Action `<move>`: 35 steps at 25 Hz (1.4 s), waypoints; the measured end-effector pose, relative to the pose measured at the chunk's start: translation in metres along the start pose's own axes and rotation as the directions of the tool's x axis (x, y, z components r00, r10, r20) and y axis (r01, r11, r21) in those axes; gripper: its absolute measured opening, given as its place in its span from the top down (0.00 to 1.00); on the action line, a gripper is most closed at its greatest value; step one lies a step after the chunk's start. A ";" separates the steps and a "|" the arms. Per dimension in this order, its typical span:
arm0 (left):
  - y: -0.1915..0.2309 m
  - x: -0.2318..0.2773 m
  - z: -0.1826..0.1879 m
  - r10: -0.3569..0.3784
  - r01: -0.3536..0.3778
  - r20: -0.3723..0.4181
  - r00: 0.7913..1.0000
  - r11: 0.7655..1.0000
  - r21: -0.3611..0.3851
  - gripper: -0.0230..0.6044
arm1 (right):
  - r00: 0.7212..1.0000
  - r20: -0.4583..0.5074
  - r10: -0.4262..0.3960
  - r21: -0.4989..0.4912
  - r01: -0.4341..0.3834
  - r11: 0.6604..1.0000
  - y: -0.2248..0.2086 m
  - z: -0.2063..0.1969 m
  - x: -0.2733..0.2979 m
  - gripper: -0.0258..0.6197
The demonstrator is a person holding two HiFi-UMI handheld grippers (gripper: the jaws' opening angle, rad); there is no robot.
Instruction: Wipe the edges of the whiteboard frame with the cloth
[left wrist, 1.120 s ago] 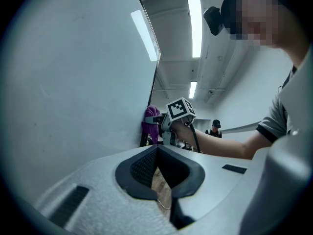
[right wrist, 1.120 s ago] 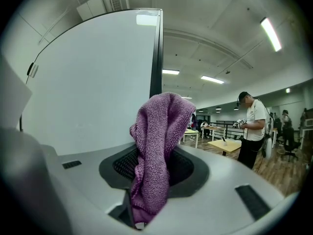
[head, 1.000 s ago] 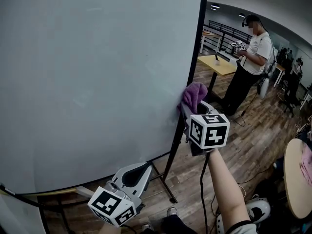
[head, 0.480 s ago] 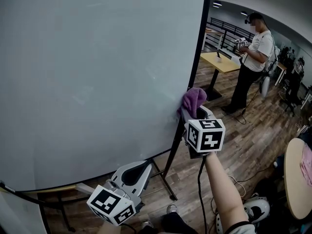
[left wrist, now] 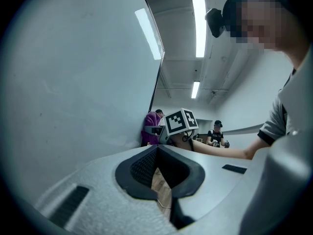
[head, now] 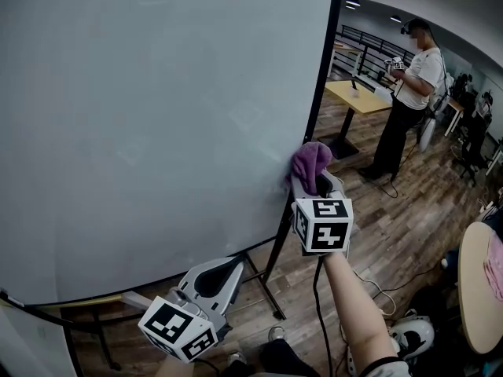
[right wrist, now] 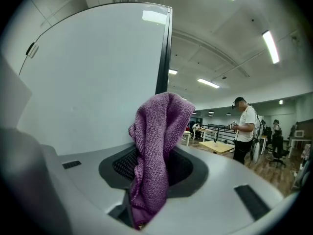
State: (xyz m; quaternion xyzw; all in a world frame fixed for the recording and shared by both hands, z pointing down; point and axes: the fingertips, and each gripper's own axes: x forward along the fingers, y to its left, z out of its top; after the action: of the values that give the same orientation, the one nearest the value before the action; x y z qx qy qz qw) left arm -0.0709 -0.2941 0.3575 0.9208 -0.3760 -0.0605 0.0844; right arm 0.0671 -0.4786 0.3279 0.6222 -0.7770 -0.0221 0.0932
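Right now your right claw [head: 313, 181] is clamped on the purple cloth [head: 311, 159]. In the right gripper view the cloth [right wrist: 155, 146] is pinched between the two dark pads and stands up out of them in a loose fold, its tail hanging down in the slot. From the head view, that fold lies against the black right-hand edge of the whiteboard frame [head: 317, 100], low on the vertical bar and just above the board's bottom corner. Your forearm reaches up to it from below, and the marker cube sits just under the cloth.

Your left claw [head: 214, 283] hangs lower and to the left, below the bottom edge of the whiteboard [head: 157, 116] and well apart from the cloth. In its own view the left claw [left wrist: 159, 179] is drawn in to a thin slit with nothing held; only a sliver of wooden floor [head: 409, 210] shows through.

Beyond the frame, a person [head: 410, 93] stands beside a yellow-topped counter [head: 358, 97], well away from the board.
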 end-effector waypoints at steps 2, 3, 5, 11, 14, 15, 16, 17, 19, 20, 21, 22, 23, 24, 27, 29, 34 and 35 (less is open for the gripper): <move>0.000 0.000 0.000 0.000 0.000 0.000 1.000 1.000 -0.005 0.94 | 1.000 -0.002 0.004 0.009 -0.004 1.000 0.001 -0.002 -0.001 0.74; 0.000 0.000 0.001 0.000 0.000 0.000 1.000 1.000 -0.006 0.94 | 1.000 -0.008 0.010 0.015 -0.009 1.000 0.002 -0.003 0.000 0.74; 0.000 0.000 0.002 0.000 0.000 0.000 1.000 1.000 -0.005 0.94 | 1.000 -0.015 0.021 0.034 -0.021 0.999 0.005 -0.006 0.001 0.74; 0.000 -0.003 0.003 0.004 -0.004 0.004 1.000 1.000 -0.004 0.94 | 1.000 -0.003 0.004 0.033 -0.003 0.999 0.006 -0.012 0.001 0.74; 0.001 -0.003 0.002 0.008 -0.008 0.003 1.000 1.000 -0.008 0.94 | 1.000 -0.027 0.002 0.031 -0.001 1.000 0.007 -0.021 0.003 0.74; 0.002 -0.003 0.002 0.008 -0.008 0.001 1.000 1.000 -0.009 0.94 | 0.999 -0.032 0.001 0.034 0.000 0.999 0.007 -0.025 0.004 0.74; 0.002 -0.004 0.001 0.009 -0.009 0.000 1.000 1.000 -0.010 0.94 | 0.999 -0.034 -0.001 0.034 0.003 0.999 0.007 -0.028 0.004 0.74; 0.002 -0.004 0.001 0.011 -0.011 -0.001 1.000 1.000 -0.010 0.94 | 0.999 -0.035 -0.005 0.030 0.006 1.000 0.008 -0.031 0.005 0.74; 0.003 -0.005 0.000 0.014 -0.014 -0.001 1.000 1.000 -0.013 0.94 | 0.999 -0.037 -0.010 0.027 0.011 1.000 0.008 -0.035 0.005 0.74; 0.004 -0.006 -0.001 0.015 -0.015 -0.001 1.000 1.000 -0.014 0.94 | 0.999 -0.037 -0.010 0.030 0.011 0.999 0.009 -0.037 0.005 0.74; 0.004 -0.006 -0.001 0.015 -0.016 -0.002 1.000 1.000 -0.015 0.94 | 0.999 -0.038 -0.010 0.034 0.012 0.999 0.009 -0.038 0.005 0.74; 0.005 -0.006 -0.001 0.016 -0.016 -0.002 1.000 1.000 -0.016 0.94 | 0.999 -0.039 -0.011 0.037 0.012 0.999 0.009 -0.040 0.005 0.74; 0.005 -0.006 -0.001 0.016 -0.016 -0.003 1.000 1.000 -0.017 0.94 | 0.999 -0.041 -0.010 0.040 0.012 0.999 0.009 -0.041 0.006 0.74; 0.005 -0.006 -0.002 0.017 -0.017 -0.004 1.000 1.000 -0.019 0.94 | 0.999 -0.043 -0.010 0.043 0.012 0.999 0.009 -0.042 0.006 0.74; 0.006 -0.005 -0.006 0.019 -0.019 -0.007 1.000 1.000 -0.023 0.94 | 0.999 -0.049 -0.011 0.047 0.014 0.999 0.010 -0.050 0.006 0.74; 0.008 -0.005 -0.008 0.020 -0.020 -0.010 1.000 0.999 -0.025 0.94 | 0.999 -0.053 -0.011 0.049 0.014 0.999 0.011 -0.055 0.007 0.74; 0.010 -0.005 -0.013 0.024 -0.025 -0.020 1.000 0.999 -0.031 0.94 | 0.998 -0.060 -0.011 0.053 0.015 0.999 0.012 -0.064 0.008 0.74; 0.010 -0.004 -0.015 0.025 -0.025 -0.023 0.999 0.999 -0.032 0.94 | 0.998 -0.061 -0.011 0.055 0.014 0.998 0.013 -0.066 0.008 0.74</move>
State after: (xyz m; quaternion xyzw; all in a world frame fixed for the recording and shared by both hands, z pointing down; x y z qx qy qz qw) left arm -0.0784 -0.2965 0.3741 0.9151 -0.3855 -0.0550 0.1046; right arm 0.0647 -0.4783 0.3955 0.6298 -0.7702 0.0177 0.0992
